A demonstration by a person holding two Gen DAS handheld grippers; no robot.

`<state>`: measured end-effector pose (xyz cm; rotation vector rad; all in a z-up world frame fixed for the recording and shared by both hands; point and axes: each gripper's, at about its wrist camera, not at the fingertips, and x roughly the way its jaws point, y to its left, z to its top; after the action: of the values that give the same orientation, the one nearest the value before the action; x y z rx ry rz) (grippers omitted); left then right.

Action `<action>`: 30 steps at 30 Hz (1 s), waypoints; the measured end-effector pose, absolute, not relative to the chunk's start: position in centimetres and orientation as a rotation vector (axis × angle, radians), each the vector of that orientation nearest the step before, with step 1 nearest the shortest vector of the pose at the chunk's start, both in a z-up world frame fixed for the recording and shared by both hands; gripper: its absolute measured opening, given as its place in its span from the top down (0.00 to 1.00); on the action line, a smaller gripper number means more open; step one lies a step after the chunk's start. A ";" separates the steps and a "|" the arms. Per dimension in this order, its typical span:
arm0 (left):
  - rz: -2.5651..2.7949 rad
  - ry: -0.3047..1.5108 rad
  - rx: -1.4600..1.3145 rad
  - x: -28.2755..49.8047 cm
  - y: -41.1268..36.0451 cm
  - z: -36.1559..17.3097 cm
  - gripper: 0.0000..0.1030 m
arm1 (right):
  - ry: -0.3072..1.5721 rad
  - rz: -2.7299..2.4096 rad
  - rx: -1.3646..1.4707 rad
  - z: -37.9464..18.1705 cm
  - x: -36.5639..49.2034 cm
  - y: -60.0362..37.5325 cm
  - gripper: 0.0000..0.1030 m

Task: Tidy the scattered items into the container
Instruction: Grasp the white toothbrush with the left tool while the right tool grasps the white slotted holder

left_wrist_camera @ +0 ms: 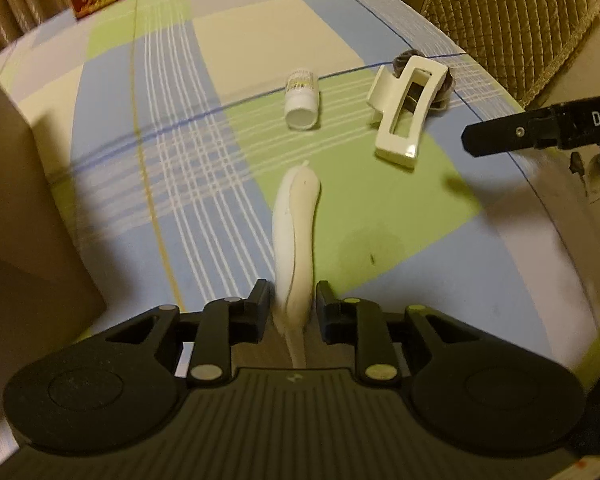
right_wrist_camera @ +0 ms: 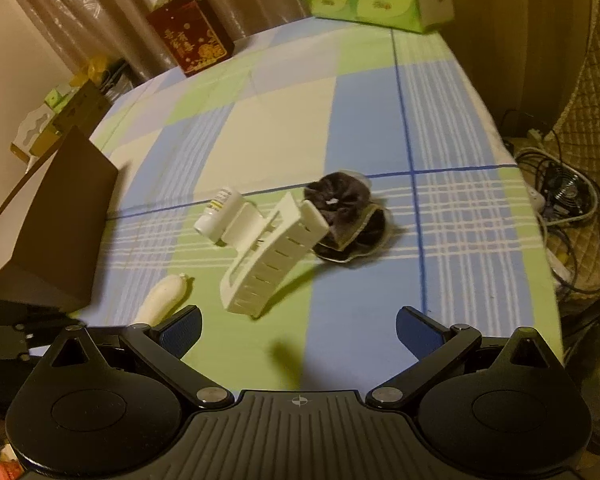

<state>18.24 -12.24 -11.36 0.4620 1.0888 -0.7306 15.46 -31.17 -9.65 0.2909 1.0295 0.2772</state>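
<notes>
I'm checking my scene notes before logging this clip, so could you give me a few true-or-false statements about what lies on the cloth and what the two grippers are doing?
1. The left gripper is closed on a long cream-coloured item. True.
2. The right gripper holds the white hair claw. False: its jaws stand wide apart with nothing between them; the hair claw lies on the checked cloth.
3. The small white bottle stands upright. False: it lies on its side.
4. A dark scrunchie lies right behind the hair claw. True.
5. The brown box sits at the left side of the cloth. True.
</notes>
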 end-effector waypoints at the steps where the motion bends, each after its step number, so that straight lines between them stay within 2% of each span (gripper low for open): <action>1: -0.734 1.077 0.466 18.3 -12.5 -11.4 0.84 | 1.029 0.280 0.296 -9.8 15.6 -31.1 0.02; 7: -0.669 1.070 0.374 19.8 -12.4 -10.9 0.85 | 1.019 0.298 0.356 -10.6 16.9 -30.8 0.04; 10: -0.654 1.055 0.373 19.7 -12.1 -10.3 0.85 | 1.014 0.315 0.411 -11.3 17.5 -30.8 0.15; 12: -0.638 1.058 0.368 19.8 -11.8 -10.1 0.85 | 0.999 0.322 0.457 -11.7 17.8 -30.9 0.17; 14: -0.624 1.067 0.348 20.0 -11.5 -10.0 0.85 | 0.984 0.342 0.488 -12.0 18.1 -30.9 0.29; 18: -0.607 1.074 0.324 20.0 -11.0 -9.7 0.85 | 0.964 0.343 0.522 -12.3 18.5 -31.1 0.43; 20: -0.600 1.071 0.323 20.0 -10.9 -9.7 0.85 | 0.968 0.336 0.527 -12.5 18.7 -31.1 0.63; 25: -0.581 1.065 0.303 20.1 -10.4 -9.3 0.85 | 0.963 0.360 0.540 -12.3 18.4 -30.9 0.74; 30: -0.574 1.065 0.292 20.0 -10.1 -8.8 0.85 | 0.979 0.388 0.444 -11.1 17.4 -29.7 0.75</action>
<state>20.02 -10.13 -8.82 0.2925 1.0648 -0.5737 17.43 -29.70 -11.10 0.4437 0.9795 0.3884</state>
